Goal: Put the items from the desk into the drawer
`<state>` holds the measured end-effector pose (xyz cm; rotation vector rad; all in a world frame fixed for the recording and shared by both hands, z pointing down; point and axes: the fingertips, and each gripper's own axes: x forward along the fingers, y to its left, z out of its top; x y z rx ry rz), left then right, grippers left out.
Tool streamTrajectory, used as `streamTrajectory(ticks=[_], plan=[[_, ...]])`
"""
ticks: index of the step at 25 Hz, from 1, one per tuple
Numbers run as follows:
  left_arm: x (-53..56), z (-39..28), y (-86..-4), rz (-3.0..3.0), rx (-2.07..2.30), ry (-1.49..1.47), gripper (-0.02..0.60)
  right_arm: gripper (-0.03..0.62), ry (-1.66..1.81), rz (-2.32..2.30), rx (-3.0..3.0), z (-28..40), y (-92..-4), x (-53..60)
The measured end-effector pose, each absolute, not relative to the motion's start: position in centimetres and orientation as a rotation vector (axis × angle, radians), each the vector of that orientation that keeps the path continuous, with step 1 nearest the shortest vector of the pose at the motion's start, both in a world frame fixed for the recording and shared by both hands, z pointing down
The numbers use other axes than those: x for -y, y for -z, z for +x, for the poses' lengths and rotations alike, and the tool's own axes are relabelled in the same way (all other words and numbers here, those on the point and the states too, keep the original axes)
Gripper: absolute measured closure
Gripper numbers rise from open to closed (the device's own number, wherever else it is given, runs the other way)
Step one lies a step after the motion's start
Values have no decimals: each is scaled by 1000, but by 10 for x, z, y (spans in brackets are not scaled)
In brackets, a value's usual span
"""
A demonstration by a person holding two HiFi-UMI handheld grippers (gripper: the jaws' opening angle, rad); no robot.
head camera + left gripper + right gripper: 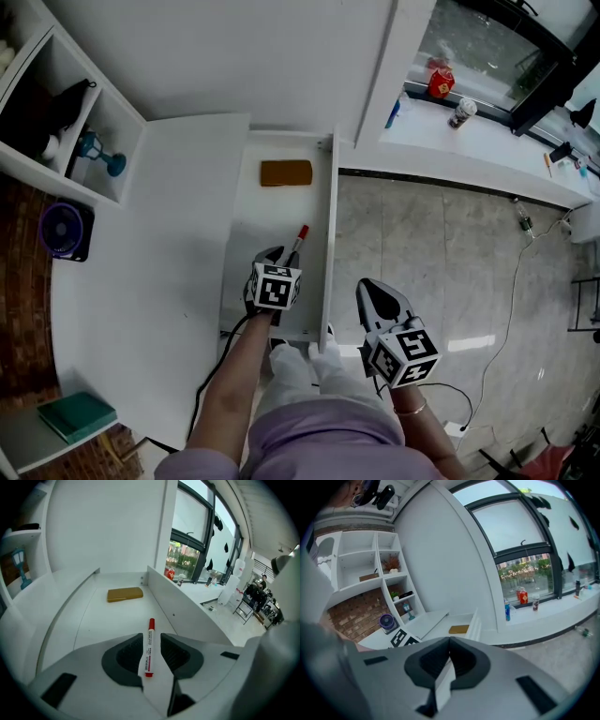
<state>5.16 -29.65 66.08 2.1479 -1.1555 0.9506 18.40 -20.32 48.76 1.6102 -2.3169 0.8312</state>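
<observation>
Already in drawer (246, 281), we count marker (300, 235), brown block (286, 172); left claw (151, 637) apart above marker, right claw (450, 641) closed, empty; teal book (77, 415) perhaps left

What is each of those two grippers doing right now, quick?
Left gripper: open; the red marker lies loose between its jaws in the drawer.
Right gripper: closed, holding nothing.

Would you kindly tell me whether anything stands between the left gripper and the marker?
Nothing visible does. The marker lies on the drawer floor right between the left gripper's open jaws, untouched by the pads. The brown block sits farther back in the drawer, out of the way.
</observation>
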Motion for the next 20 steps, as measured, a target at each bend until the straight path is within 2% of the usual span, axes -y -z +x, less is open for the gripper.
streamTrajectory(ticks=[20], plan=[[263, 3, -534, 2218, 1405, -597, 555, 591, -737, 1554, 2423, 158, -461, 192]])
